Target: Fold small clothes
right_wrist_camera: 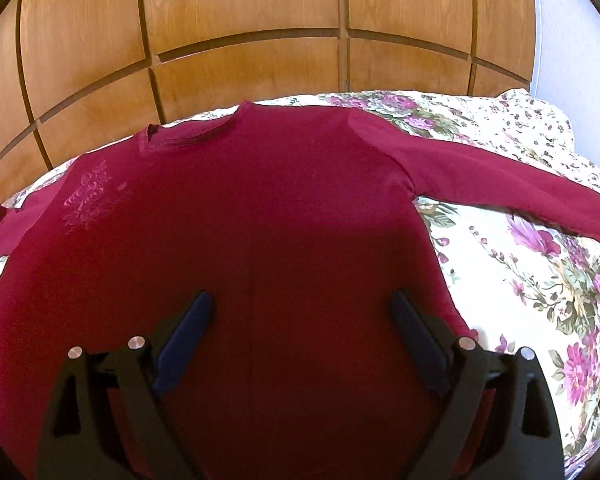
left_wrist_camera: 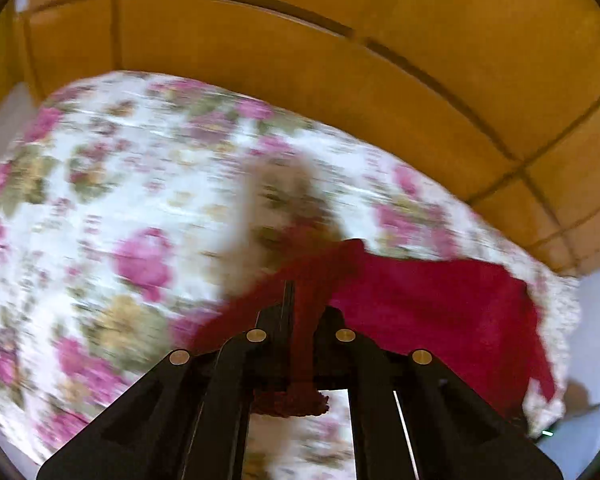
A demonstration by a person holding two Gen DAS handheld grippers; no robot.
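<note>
A wall of orange-brown wooden panels (right_wrist_camera: 240, 20) with dark grooves fills the background behind the bed in both views. In front of it lies the bed, covered by a white bedspread printed with pink and purple flowers (right_wrist_camera: 540, 280); in the left wrist view this cover is blurred.

A dark red long-sleeved knit sweater (right_wrist_camera: 260, 220) lies spread flat on the bedspread, neckline toward the panelled wall, a faint pale print near one shoulder. One sleeve stretches out flat across the flowered cover to the right of the right wrist view. The other sleeve, at the left edge of that view, is lifted off the bed.

The left hand-held gripper (left_wrist_camera: 296, 300) is clenched on that raised sleeve: the red fabric is pinched between its closed black fingers, the cuff hanging out behind them toward the camera, and the rest of the sleeve runs down to the sweater body on the bed.

The right hand-held gripper (right_wrist_camera: 300, 300) is released, its dark blue pads wide apart above the lower body of the sweater, gripping nothing.
</note>
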